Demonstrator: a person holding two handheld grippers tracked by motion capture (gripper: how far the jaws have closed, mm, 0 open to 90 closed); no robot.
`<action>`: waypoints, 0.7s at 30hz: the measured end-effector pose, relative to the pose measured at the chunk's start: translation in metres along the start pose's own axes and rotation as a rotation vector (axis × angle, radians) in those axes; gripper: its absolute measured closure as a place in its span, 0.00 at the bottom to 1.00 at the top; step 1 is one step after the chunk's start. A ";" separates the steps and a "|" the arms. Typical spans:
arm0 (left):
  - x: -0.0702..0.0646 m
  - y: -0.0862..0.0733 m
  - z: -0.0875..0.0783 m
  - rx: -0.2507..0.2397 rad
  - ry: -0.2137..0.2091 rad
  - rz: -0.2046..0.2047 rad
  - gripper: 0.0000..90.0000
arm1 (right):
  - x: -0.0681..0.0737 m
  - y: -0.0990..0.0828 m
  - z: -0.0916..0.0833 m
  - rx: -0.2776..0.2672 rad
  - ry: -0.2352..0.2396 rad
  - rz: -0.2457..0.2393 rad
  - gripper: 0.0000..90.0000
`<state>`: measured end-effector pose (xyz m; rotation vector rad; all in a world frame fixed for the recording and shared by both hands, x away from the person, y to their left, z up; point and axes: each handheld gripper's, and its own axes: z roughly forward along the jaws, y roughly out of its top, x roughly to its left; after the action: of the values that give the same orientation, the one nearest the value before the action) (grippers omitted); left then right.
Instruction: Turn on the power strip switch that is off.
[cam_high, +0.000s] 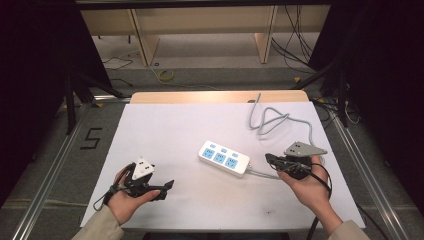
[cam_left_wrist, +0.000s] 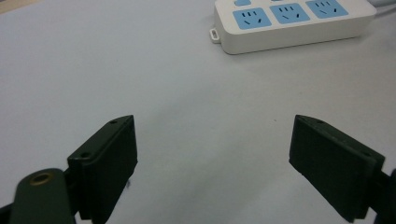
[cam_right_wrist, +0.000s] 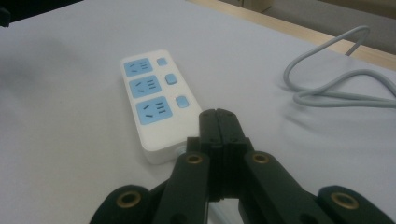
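Note:
A white power strip with three blue sockets lies near the middle of the white table top. Its grey cable loops toward the far right. My left gripper rests at the front left in a hand and points right toward the strip. In the left gripper view its jaws stand wide open over bare table, with the strip farther ahead. My right gripper sits just right of the strip's cable end. In the right gripper view its jaws are pressed together with nothing between them, close to the strip.
The grey cable lies in loose loops on the far right of the table. A wooden strip edges the table's far side. Metal rails run along both sides, and loose wires lie on the floor beyond.

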<state>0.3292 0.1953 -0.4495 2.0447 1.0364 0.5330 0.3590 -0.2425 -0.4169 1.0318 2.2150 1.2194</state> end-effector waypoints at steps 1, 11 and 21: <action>0.000 0.000 0.000 0.000 0.000 -0.001 0.17 | 0.000 0.000 0.000 0.001 0.001 0.000 1.00; 0.000 0.000 0.000 -0.001 0.000 0.002 0.17 | 0.000 0.003 0.004 0.003 0.004 0.000 1.00; 0.000 0.000 0.000 -0.002 0.000 0.002 0.17 | 0.000 0.005 0.007 0.009 0.005 0.000 1.00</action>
<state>0.3292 0.1952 -0.4493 2.0437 1.0338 0.5346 0.3658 -0.2372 -0.4162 1.0339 2.2264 1.2140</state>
